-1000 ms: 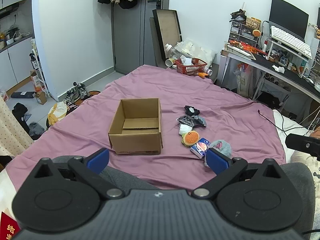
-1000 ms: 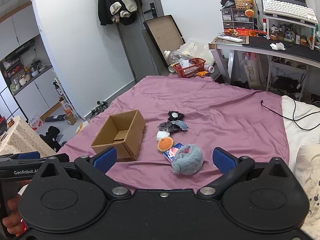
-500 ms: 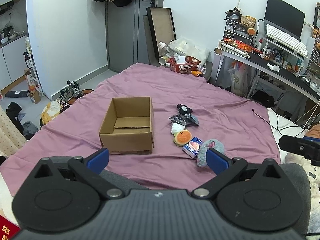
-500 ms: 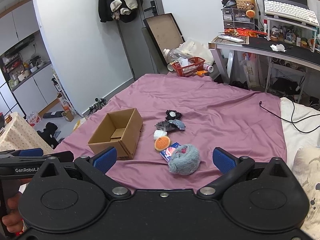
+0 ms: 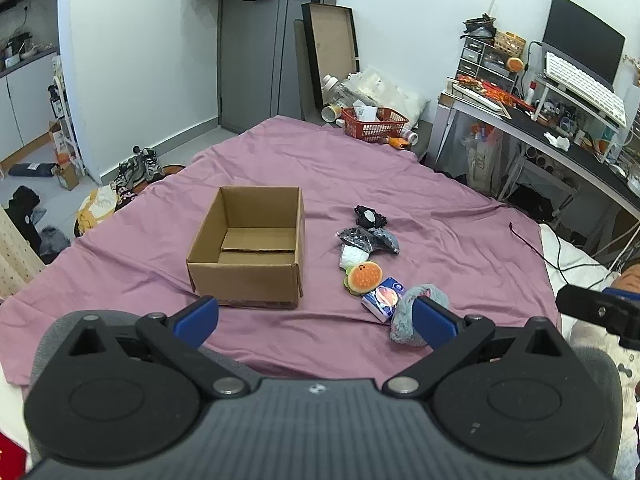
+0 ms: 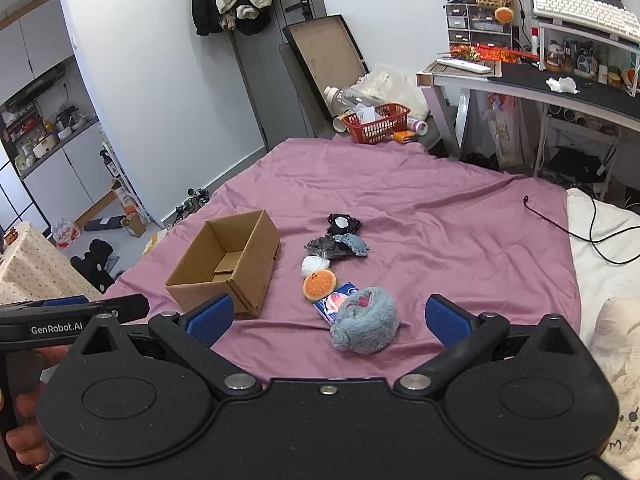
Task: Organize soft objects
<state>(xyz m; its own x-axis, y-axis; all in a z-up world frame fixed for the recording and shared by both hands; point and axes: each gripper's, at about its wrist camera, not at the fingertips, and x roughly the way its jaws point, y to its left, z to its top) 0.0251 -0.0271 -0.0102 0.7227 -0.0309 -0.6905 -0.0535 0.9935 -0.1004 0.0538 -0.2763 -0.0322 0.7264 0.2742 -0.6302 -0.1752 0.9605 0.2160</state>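
Observation:
An open, empty cardboard box (image 5: 250, 248) (image 6: 228, 264) sits on the purple bedsheet (image 5: 420, 184) (image 6: 440, 216). To its right lies a row of soft items: a black pouch (image 5: 370, 217) (image 6: 343, 224), dark grey cloths (image 5: 370, 240) (image 6: 338, 246), a white wad (image 5: 352, 256) (image 6: 313, 265), an orange burger plush (image 5: 363, 277) (image 6: 319, 285), a blue packet (image 5: 383, 298) (image 6: 334, 303) and a grey-blue fluffy plush (image 5: 404, 320) (image 6: 366, 320). My left gripper (image 5: 316, 318) is open, low before the box. My right gripper (image 6: 328, 318) is open, with the fluffy plush just beyond its fingers.
A red basket (image 5: 374, 124) (image 6: 378, 122) and bottles sit past the bed's far edge. A cluttered desk (image 5: 560, 128) (image 6: 540, 84) stands at the right. A black cable (image 5: 536, 248) (image 6: 568, 220) trails on the sheet's right side. Shoes and bags lie on the floor at left.
Both grippers have moved forward over the bed, so the box and the row of items look nearer. Both stay open and nothing on the sheet has shifted.

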